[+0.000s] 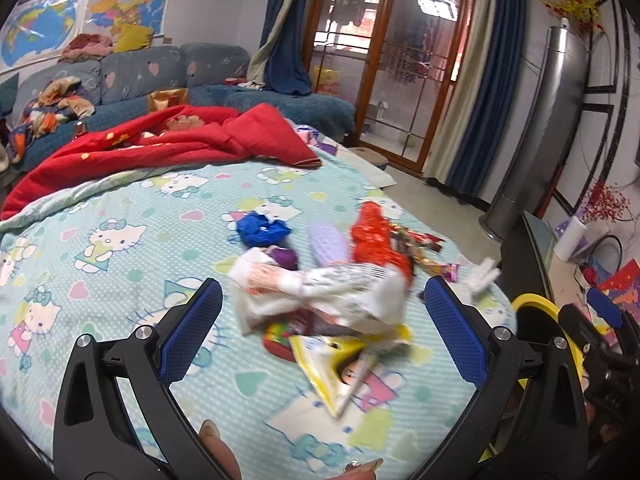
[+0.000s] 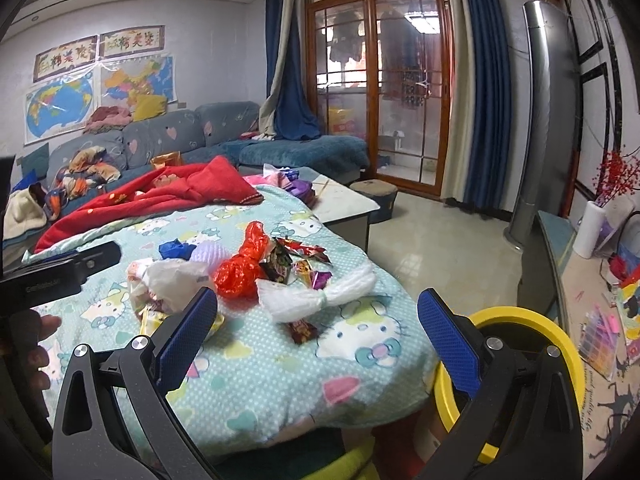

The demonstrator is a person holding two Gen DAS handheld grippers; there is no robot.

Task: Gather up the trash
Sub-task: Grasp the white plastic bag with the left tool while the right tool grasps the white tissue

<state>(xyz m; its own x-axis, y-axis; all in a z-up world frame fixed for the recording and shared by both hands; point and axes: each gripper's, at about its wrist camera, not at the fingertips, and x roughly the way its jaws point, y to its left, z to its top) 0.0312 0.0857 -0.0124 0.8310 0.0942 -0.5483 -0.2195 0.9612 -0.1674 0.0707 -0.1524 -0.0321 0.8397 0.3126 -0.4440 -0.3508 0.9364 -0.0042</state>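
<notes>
Both the left gripper (image 1: 322, 300) and the right gripper (image 2: 318, 312) are held wide open and empty above wrappers (image 1: 316, 300) scattered on the quilt (image 1: 120, 280).

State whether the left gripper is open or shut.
Open: the left gripper has its blue pads spread wide either side of the white plastic bag.

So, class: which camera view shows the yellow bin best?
The right wrist view: the yellow bin shows most of its rim, beside the bed's edge behind the right finger. The left wrist view catches only a small arc at its right margin.
</notes>
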